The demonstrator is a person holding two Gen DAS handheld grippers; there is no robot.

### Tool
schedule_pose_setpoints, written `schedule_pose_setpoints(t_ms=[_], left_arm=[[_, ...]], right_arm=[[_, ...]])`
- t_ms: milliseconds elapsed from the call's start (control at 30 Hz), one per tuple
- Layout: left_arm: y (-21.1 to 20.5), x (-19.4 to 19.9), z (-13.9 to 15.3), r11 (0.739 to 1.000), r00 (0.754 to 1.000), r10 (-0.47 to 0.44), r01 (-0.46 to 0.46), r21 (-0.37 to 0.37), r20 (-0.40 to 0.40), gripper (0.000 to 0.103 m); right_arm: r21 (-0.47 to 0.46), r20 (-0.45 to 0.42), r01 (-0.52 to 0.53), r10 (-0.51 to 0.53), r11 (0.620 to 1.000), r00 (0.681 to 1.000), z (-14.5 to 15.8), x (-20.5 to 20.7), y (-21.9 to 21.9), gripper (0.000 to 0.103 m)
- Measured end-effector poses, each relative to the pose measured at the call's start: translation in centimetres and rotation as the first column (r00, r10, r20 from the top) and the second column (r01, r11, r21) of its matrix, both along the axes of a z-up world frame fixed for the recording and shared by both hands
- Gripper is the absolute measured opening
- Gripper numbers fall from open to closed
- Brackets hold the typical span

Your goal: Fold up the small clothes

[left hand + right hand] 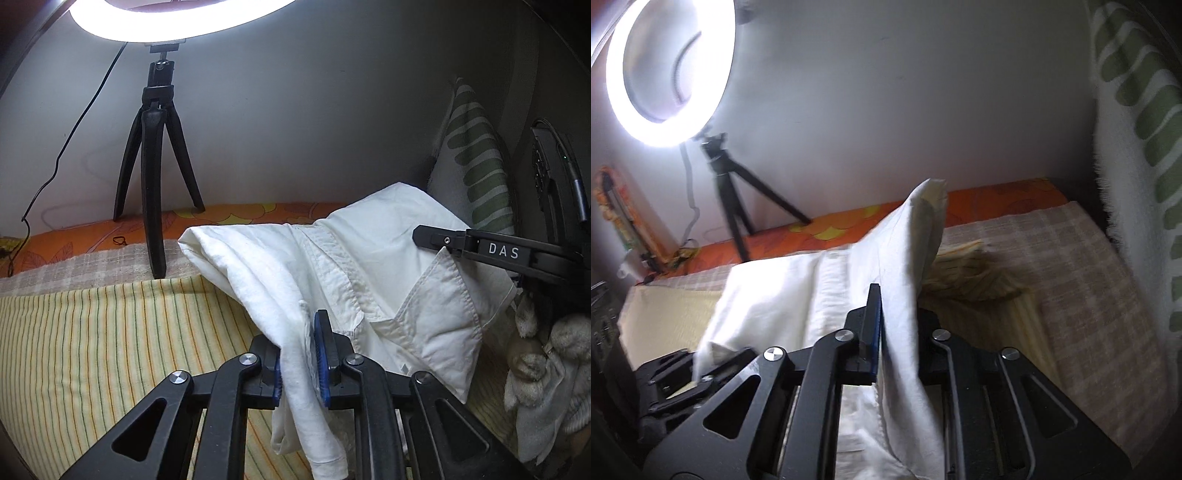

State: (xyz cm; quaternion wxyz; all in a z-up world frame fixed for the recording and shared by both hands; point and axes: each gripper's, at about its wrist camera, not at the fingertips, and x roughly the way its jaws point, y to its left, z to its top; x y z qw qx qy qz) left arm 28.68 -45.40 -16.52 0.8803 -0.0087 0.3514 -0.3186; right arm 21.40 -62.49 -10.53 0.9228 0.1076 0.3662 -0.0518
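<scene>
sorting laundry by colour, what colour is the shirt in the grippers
White shirt, plain with no print; clearest in the left wrist view.

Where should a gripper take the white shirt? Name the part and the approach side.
Take the white shirt at a hemmed edge, as the left gripper and right gripper do now, each shut on a fold. Come from the near side, along the bed: the edges hang free there, while the middle is bunched.

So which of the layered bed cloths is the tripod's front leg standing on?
The grey-beige checked cloth: the tripod front foot lands on it, between the orange floral sheet behind and the yellow striped cloth in front.
</scene>
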Motion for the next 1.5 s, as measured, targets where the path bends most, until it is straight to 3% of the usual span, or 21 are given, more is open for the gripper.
schedule_pose_setpoints(t_ms=[67,100,200,267,367,567,1167,1500], left_arm=[[0.4,-0.2,0.0,1.000,1.000,0.010,-0.010,0.016,0.010,0.031],[0.5,-0.4,0.1,1.000,1.000,0.012,-0.012,0.022,0.017,0.035],[1.0,-1.0,0.5,0.999,0.999,-0.001,-0.001,0.032,0.045,0.061],[1.1,-1.6,0.9,0.999,0.997,-0.008,0.004,0.044,0.076,0.077],[1.2,-2.2,1.8,0.999,0.995,-0.014,0.009,0.054,0.102,0.092],[2.2,-3.9,3.5,0.998,0.991,-0.020,0.012,0.058,0.132,0.098],[9.3,-11.4,10.2,0.999,0.977,-0.019,0.011,0.038,0.210,0.098],[13.3,-16.3,10.5,0.998,0.973,-0.039,0.027,0.055,0.226,0.103]], right_arm=[[-0.053,-0.024,0.048,-0.050,0.997,0.998,-0.2,0.2,-0.5,0.023],[-0.081,-0.029,0.070,-0.073,0.994,0.997,-0.3,0.2,-0.6,0.031],[-0.135,-0.004,0.121,-0.122,0.983,0.992,0.2,-0.2,-0.8,0.060],[-0.125,0.018,0.135,-0.134,0.983,0.991,0.7,-0.7,-0.9,0.063],[-0.113,0.025,0.141,-0.139,0.984,0.990,1.2,-1.1,-0.9,0.065],[-0.114,0.048,0.132,-0.127,0.985,0.991,2.5,-2.1,0.5,0.066],[-0.061,0.146,0.109,-0.099,0.992,0.984,9.5,-10.6,7.6,0.066],[-0.063,0.202,0.156,-0.140,0.986,0.969,10.2,-16.5,12.3,0.087]])
